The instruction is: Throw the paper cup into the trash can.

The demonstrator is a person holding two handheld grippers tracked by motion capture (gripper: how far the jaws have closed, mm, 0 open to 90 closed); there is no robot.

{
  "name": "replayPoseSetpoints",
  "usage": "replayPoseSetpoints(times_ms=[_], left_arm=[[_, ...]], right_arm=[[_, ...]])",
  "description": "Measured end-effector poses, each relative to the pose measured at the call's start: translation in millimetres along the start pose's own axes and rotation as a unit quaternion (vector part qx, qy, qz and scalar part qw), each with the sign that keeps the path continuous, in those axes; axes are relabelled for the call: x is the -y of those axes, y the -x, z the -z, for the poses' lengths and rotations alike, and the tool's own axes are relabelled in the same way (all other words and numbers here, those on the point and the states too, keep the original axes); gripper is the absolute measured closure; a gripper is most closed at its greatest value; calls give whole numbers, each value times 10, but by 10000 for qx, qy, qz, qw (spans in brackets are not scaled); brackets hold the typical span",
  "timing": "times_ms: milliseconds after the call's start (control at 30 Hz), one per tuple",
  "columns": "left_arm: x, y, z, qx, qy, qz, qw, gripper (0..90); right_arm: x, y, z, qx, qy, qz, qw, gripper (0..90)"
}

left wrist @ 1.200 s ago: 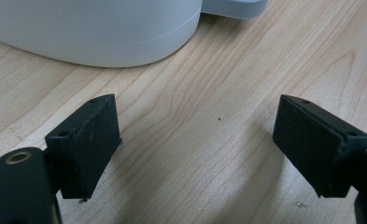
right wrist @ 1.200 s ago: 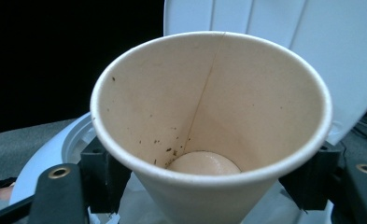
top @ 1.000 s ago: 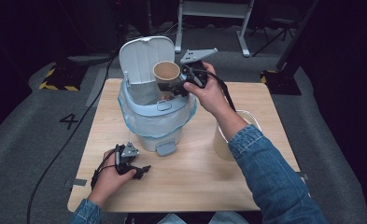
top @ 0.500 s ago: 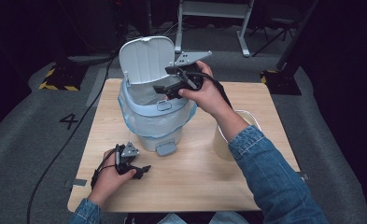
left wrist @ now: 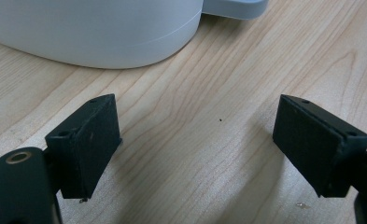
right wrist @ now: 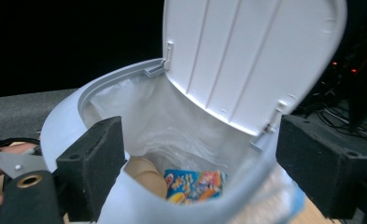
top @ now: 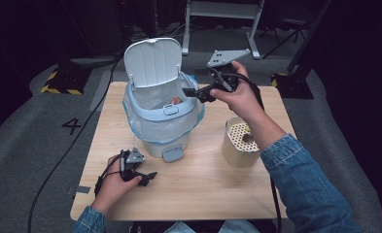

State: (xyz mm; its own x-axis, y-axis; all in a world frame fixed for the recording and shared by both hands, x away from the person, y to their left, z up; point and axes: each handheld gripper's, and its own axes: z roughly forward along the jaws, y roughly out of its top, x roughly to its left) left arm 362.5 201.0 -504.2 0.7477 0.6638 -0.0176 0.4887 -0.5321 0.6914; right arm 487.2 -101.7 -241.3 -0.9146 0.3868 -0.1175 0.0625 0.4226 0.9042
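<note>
While you sit at a pale wooden table (top: 198, 189), the room around it is dark: grey floor with a painted "4" (top: 72, 125), yellow-black hazard tape (top: 57, 90) at far left, and a metal stand (top: 222, 19) behind.

On the table stands a light-blue bin (top: 162, 124) with its lid (top: 152, 62) tipped upright and a clear liner inside. To its right sits a tan canister (top: 239, 143) with a perforated top — your right forearm crosses part of it. In the right gripper view, the bin's near rim cuts off its contents: you can make out a tan cup (right wrist: 146, 175) and a colourful wrapper (right wrist: 195, 184) at the bottom, both partly hidden.

Your left hand (top: 113, 187) rests on the table near the front edge, its gripper (top: 147, 175) pointing toward the bin's base. Its jaws stand wide apart over bare wood, holding nothing.

Your right hand (top: 239, 97) is raised beside the bin's rim, arm stretched forward in a denim sleeve (top: 305, 189). Its gripper (top: 191, 92) points at the bin mouth — jaws have just been opening, now wide, with nothing between them.
</note>
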Motion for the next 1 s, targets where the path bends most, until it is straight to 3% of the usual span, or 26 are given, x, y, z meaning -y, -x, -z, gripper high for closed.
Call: replayPoseSetpoints(times_ms=[33, 100, 300, 633, 800, 1000], left_arm=[[3, -1, -1, 24, 7, 15, 10000, 156], [10, -10, 9, -1, 11, -8, 10000, 157], [42, -38, 37, -27, 13, 85, 10000, 160], [81, -46, 73, -108, 18, 172, 9998, 160], [87, -48, 79, -115, 15, 189, 9998, 160], [86, -55, 80, -113, 9, 169, 9998, 160]], right_arm=[[13, 12, 115, 56, 8, 16, 10000, 163], [17, 18, 159, 80, 13, 3, 10000, 164], [87, 53, 523, 350, -56, 57, 9994, 192], [295, 102, 1108, 697, -59, -250, 9972, 197], [398, 125, 1274, 724, -90, -395, 9966, 238], [619, 169, 1499, 966, -210, -557, 9935, 244]])
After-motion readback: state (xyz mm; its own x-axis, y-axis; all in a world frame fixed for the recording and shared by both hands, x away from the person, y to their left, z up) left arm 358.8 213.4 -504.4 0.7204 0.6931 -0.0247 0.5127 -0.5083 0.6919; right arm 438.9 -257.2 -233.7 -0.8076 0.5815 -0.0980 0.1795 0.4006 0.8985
